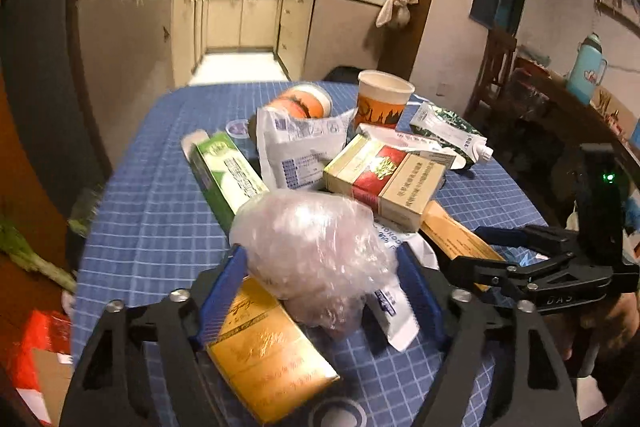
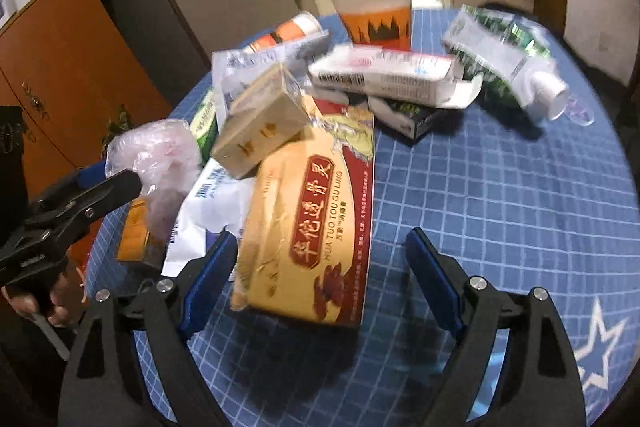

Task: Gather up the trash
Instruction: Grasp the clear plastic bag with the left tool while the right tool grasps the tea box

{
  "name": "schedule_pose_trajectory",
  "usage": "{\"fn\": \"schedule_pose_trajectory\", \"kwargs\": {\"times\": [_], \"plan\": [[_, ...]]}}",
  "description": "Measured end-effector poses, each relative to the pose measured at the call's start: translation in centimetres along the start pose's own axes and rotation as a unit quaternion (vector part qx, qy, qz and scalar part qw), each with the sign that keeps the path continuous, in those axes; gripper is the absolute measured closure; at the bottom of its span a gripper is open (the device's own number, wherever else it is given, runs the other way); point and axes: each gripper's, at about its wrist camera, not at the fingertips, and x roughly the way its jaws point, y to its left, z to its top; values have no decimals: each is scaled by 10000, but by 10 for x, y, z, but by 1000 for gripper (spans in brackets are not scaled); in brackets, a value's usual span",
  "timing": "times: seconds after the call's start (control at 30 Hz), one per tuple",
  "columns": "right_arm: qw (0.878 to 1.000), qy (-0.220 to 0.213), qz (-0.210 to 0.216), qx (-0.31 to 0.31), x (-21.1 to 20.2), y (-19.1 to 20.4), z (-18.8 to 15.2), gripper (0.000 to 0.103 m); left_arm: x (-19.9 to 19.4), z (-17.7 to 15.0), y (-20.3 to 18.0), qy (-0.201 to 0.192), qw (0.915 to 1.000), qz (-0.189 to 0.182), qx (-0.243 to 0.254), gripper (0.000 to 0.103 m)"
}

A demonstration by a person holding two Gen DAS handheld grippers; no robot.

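Straddling the crumpled plastic bag [image 1: 312,251], the left gripper [image 1: 320,291] stands apart with no pad pressing, while the right gripper [image 2: 316,279], also apart, brackets the near end of the long yellow box [image 2: 312,215], whose axis runs away from it.

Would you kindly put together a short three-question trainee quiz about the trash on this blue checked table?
1. True or false: the paper cup stands upright.
2. What lies between the fingers of the left hand-held gripper? A) crumpled plastic bag B) green carton C) paper cup
3. Which printed item lies between the fingers of the right hand-held gripper?

Key:
1. True.
2. A, the crumpled plastic bag; whether the pads press it is unclear.
3. The yellow and red box; the far pad stands clear of it.
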Motion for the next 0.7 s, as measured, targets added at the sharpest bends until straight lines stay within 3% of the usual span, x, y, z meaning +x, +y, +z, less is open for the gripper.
{"fn": "schedule_pose_trajectory", "kwargs": {"times": [0.07,0.13,0.2,0.27,0.47,0.7], "plan": [[9999,-37,133,93,-2,-4,-1,26,9,0,5,100,9999,-58,-58,44],[9990,-24,369,231,-4,-9,-4,40,11,-1,9,77,9999,-98,-54,53],[9988,-91,426,231,-8,-12,-8,40,9,-3,10,-12,9999,-98,-45,67],[9980,-145,520,319,-13,-15,-12,40,4,-3,11,-136,9999,-61,-80,74],[9971,-229,613,399,-30,-18,-27,40,-12,-5,10,-415,9990,93,-119,87],[9973,-305,577,327,-52,-9,-47,40,-41,-11,7,-602,9978,172,-205,89]]}}
